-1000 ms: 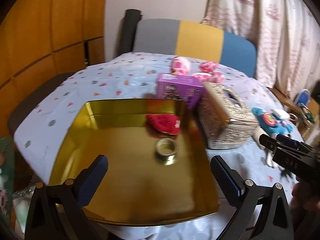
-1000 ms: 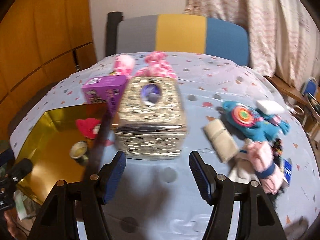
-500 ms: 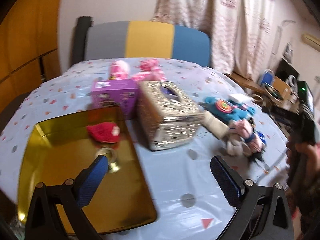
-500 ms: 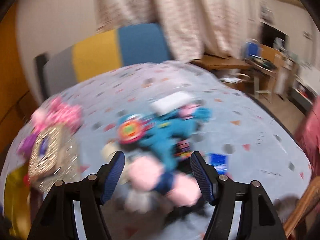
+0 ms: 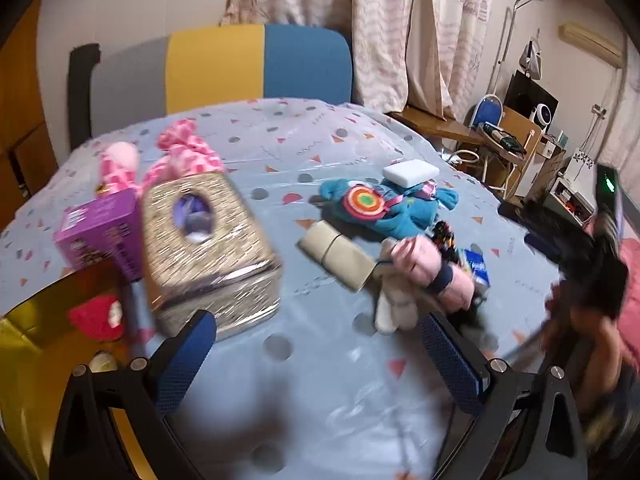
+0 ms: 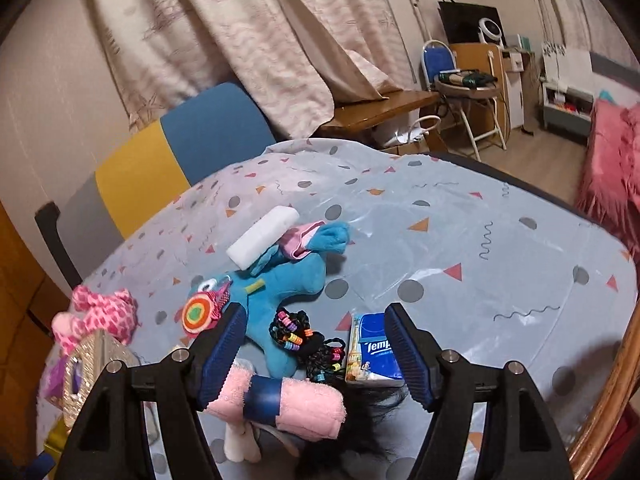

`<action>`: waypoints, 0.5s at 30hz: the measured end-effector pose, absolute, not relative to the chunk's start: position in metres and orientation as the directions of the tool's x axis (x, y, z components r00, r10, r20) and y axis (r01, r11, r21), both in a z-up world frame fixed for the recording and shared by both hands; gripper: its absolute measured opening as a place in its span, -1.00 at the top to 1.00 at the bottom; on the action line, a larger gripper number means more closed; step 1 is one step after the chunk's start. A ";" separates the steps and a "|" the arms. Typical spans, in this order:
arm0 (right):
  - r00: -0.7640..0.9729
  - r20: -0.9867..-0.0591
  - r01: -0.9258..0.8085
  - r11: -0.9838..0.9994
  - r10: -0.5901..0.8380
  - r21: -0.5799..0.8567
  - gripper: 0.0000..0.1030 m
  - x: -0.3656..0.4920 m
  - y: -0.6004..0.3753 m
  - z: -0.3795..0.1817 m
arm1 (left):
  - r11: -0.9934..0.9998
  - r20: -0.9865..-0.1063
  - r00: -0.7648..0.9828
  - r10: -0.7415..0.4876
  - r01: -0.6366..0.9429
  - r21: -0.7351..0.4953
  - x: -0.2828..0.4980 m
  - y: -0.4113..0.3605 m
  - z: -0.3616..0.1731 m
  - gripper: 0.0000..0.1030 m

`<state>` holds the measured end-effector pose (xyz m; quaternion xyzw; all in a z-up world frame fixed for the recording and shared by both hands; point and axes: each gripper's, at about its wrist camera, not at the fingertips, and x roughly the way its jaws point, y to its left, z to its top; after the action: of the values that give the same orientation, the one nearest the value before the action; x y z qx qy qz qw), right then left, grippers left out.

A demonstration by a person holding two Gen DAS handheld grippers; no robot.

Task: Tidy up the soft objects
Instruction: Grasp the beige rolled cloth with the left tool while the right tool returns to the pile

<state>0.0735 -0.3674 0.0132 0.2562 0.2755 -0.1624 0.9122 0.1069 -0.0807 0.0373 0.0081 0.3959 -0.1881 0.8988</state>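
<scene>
Risk: the right gripper (image 6: 316,354), jaws wide and empty, hangs over a crowded pile. Closing here could snag the beaded black braids (image 6: 306,340) or the tissue pack (image 6: 370,354) together with the intended soft item. The rolled pink towel (image 6: 288,400), terry, banded in blue, lies just below the left pad. The blue plush (image 6: 288,280) is fuzzy and limp. The left gripper (image 5: 320,360) is wide, empty. The gold tray (image 5: 24,320), rigid and glossy, holds a red plush (image 5: 94,318).
</scene>
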 end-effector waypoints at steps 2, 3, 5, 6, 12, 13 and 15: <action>0.799 -0.583 0.442 0.798 -0.144 0.409 -0.41 0.072 -0.371 0.012 | 0.923 -0.734 0.577 -0.357 0.336 -0.185 0.127 -0.093 0.041 -0.98; 0.801 -0.583 0.442 0.792 -0.137 0.422 -0.41 0.072 -0.373 0.010 | 0.926 -0.744 0.567 -0.353 0.323 -0.193 0.136 -0.101 0.043 -0.98; 0.804 -0.581 0.440 0.780 -0.122 0.446 -0.41 0.070 -0.376 0.009 | 0.926 -0.758 0.547 -0.355 0.316 -0.206 0.158 -0.119 0.046 -0.98; 0.804 -0.583 0.439 0.774 -0.113 0.455 -0.41 0.070 -0.377 0.007 | 0.928 -0.766 0.537 -0.354 0.307 -0.213 0.169 -0.129 0.047 -0.98; 0.816 -0.574 0.423 0.753 -0.074 0.504 -0.41 0.069 -0.382 0.004 | 0.935 -0.848 0.399 -0.348 0.212 -0.285 0.232 -0.168 0.019 -0.84; 0.817 -0.572 0.421 0.748 -0.068 0.513 -0.41 0.068 -0.383 0.004 | 0.938 -0.859 0.380 -0.342 0.186 -0.291 0.241 -0.170 0.012 -0.83; 0.821 -0.568 0.416 0.739 -0.054 0.530 -0.41 0.068 -0.385 0.002 | 0.945 -0.879 0.348 -0.327 0.132 -0.300 0.254 -0.172 0.000 -0.76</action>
<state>0.0680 -0.3852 0.0021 0.3363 0.2686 -0.1316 0.8930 0.2542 -0.1719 0.0001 -0.0882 0.5535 -0.1407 0.8161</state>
